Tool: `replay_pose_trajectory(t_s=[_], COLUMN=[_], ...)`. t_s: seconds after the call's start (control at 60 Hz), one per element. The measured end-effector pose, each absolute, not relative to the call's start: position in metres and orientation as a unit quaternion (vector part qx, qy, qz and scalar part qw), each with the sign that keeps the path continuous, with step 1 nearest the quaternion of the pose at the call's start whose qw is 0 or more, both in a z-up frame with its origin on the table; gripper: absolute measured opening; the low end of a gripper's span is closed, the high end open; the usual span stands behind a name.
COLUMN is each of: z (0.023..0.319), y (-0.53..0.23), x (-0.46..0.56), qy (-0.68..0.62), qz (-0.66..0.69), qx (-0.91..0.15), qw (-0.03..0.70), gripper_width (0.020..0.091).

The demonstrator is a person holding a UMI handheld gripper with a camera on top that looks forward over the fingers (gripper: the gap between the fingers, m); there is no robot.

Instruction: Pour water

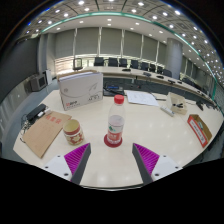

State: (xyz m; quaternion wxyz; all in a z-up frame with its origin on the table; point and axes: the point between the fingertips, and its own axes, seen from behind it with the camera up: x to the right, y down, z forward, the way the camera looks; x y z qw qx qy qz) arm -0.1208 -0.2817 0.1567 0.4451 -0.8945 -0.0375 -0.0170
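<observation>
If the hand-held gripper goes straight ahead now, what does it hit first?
Most likely the red-capped bottle, standing on the table just ahead of the open hand-held gripper and roughly in line with the gap between its fingers. Exact depth is unclear.

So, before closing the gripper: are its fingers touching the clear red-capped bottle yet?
Apart. The gripper view shows the clear red-capped bottle standing on the table beyond the open gripper, bare tabletop between them.

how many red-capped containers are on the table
2. A tall bottle stands just ahead of the open claw, between its fingers' line. A shorter jar stands left of it. Others may be hidden behind the white box.
</observation>
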Motion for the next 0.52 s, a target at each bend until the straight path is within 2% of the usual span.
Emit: replay_pose_trajectory(t_s=[0.25, 0.517], z=[0.193, 0.205], y=[-0.368, -0.397], x=[-0.141, -0.153], qy=[-0.026, -0.036], qz=[-0.04, -0.05], qx=[-0.895, -0.892], qw=[0.444, 0.448], gripper_width=[0.0861, 0.0859])
